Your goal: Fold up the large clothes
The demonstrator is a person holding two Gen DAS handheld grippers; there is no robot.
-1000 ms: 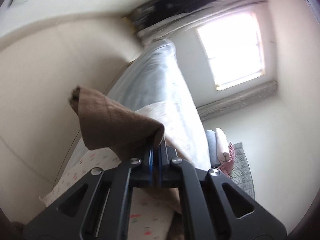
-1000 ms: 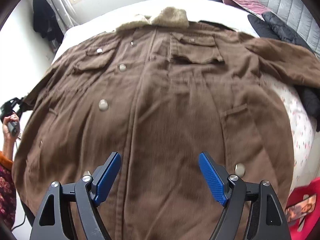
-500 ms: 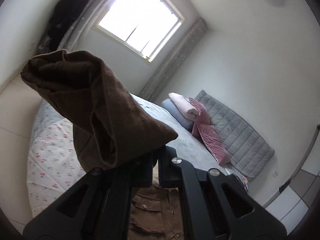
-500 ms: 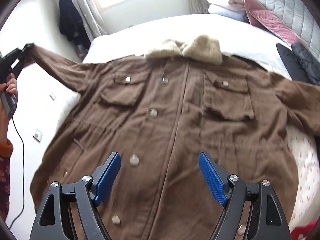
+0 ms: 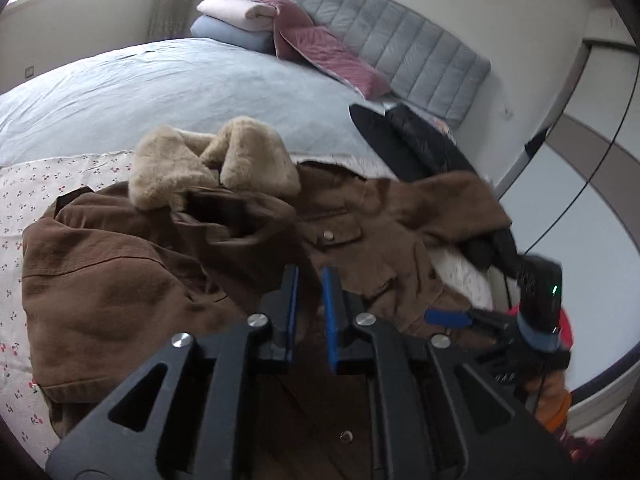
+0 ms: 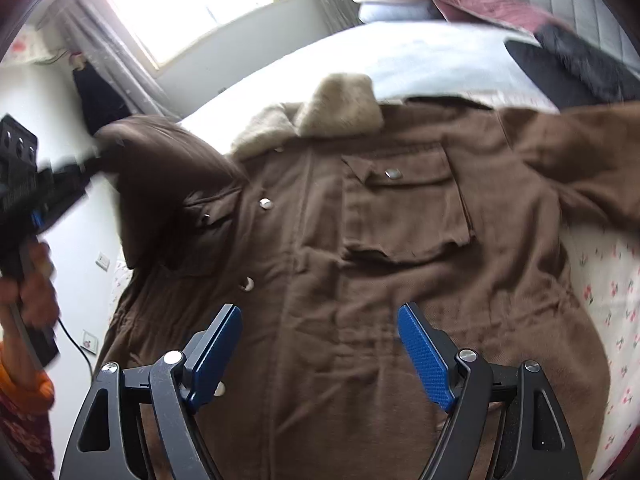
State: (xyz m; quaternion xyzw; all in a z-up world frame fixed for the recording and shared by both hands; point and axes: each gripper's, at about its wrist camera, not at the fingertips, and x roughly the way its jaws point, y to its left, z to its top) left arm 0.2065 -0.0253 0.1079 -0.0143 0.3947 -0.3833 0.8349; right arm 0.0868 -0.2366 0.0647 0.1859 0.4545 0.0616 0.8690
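A large brown coat [image 6: 360, 272] with a tan fur collar [image 6: 336, 108] lies front up on the bed. Its left sleeve [image 5: 120, 280] is folded in over the coat's left front. My left gripper [image 5: 308, 300] hovers over that folded sleeve with its jaws a narrow gap apart and nothing between them. It also shows at the left of the right wrist view [image 6: 36, 184], by the sleeve's end. My right gripper [image 6: 320, 352] is wide open and empty above the coat's lower front. The right sleeve [image 6: 580, 160] lies stretched out to the right.
The bed has a pale blue cover [image 5: 160, 88] and a floral sheet [image 5: 24, 184]. Pillows [image 5: 256, 20] and a grey headboard [image 5: 400, 48] are at the far end. Dark clothes [image 5: 412, 140] lie beside the right sleeve. A window [image 6: 192, 4] is behind.
My left gripper carried the left sleeve up and across onto the coat's front, then let it go. The right gripper stayed open and moved closer over the coat.
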